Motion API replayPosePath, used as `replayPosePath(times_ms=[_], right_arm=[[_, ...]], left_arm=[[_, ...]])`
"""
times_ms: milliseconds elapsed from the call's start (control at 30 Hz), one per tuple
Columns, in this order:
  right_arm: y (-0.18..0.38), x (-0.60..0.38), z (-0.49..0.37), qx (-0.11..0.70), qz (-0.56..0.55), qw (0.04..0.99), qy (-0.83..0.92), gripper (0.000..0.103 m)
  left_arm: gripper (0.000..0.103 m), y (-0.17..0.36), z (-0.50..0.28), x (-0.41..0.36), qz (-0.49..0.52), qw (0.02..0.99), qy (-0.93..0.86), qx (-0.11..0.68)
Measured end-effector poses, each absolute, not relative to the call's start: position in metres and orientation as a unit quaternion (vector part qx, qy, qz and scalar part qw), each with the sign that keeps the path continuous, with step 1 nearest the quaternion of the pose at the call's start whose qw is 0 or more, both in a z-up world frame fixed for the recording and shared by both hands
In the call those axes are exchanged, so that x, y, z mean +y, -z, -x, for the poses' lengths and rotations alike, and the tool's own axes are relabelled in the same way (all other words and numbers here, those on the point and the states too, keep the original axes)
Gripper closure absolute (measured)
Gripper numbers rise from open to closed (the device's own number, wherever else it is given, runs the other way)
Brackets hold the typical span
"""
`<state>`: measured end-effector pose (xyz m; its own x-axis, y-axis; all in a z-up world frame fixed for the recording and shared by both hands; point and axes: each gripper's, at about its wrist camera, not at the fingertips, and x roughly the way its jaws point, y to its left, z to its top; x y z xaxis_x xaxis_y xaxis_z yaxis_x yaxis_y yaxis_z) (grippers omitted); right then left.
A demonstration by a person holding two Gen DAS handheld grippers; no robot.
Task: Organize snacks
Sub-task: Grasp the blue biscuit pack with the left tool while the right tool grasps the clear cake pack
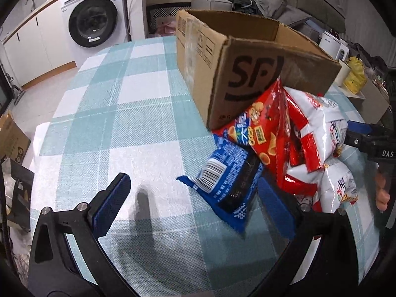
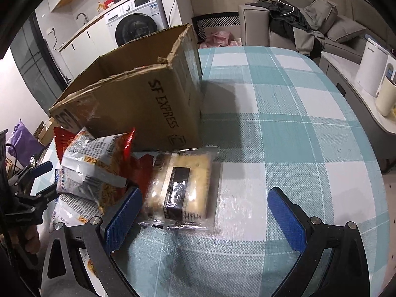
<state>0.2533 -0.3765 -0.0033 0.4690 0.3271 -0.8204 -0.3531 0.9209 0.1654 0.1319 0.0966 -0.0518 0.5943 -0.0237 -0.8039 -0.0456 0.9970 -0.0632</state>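
Note:
An open brown cardboard box stands on the checked tablecloth. Against its near end lies a heap of snacks: a red chip bag, white and red bags and a blue packet. My left gripper is open, and the blue packet lies between its fingers, close to the right one. In the right wrist view the box is at the left, with white noodle bags in front of it. My right gripper is open around a clear-wrapped cake that lies flat on the cloth.
A washing machine and a counter stand behind the table. A sofa piled with clothes is at the back. A side shelf with a white appliance borders the table's right edge. Bare cloth stretches right of the box.

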Motion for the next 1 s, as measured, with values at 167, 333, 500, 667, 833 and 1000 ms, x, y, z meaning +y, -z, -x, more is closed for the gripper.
replayPosePath(times_ms=[167, 333, 500, 667, 833, 1000], right_arm=[[0.009, -0.368, -0.256, 0.48, 0.023, 0.852, -0.208, 0.0], [0.014, -0.361, -0.263, 0.48, 0.039, 0.852, -0.204, 0.0], [0.016, -0.361, -0.267, 0.48, 0.057, 0.853, -0.196, 0.0], [0.015, -0.369, -0.267, 0.478, 0.057, 0.856, -0.188, 0.0], [0.014, -0.377, -0.271, 0.482, 0.056, 0.855, -0.182, 0.0], [0.009, -0.37, -0.262, 0.467, 0.08, 0.859, -0.193, 0.0]], left_arm=[[0.001, 0.059, -0.136, 0.093, 0.03, 0.888, -0.007, 0.458], [0.001, 0.064, -0.14, 0.09, 0.028, 0.886, -0.007, 0.463], [0.001, 0.067, -0.143, 0.092, 0.033, 0.883, -0.011, 0.469], [0.001, 0.067, -0.145, 0.096, 0.036, 0.883, -0.012, 0.468], [0.001, 0.069, -0.147, 0.094, 0.027, 0.882, -0.013, 0.471], [0.001, 0.069, -0.148, 0.09, 0.019, 0.881, -0.009, 0.473]])
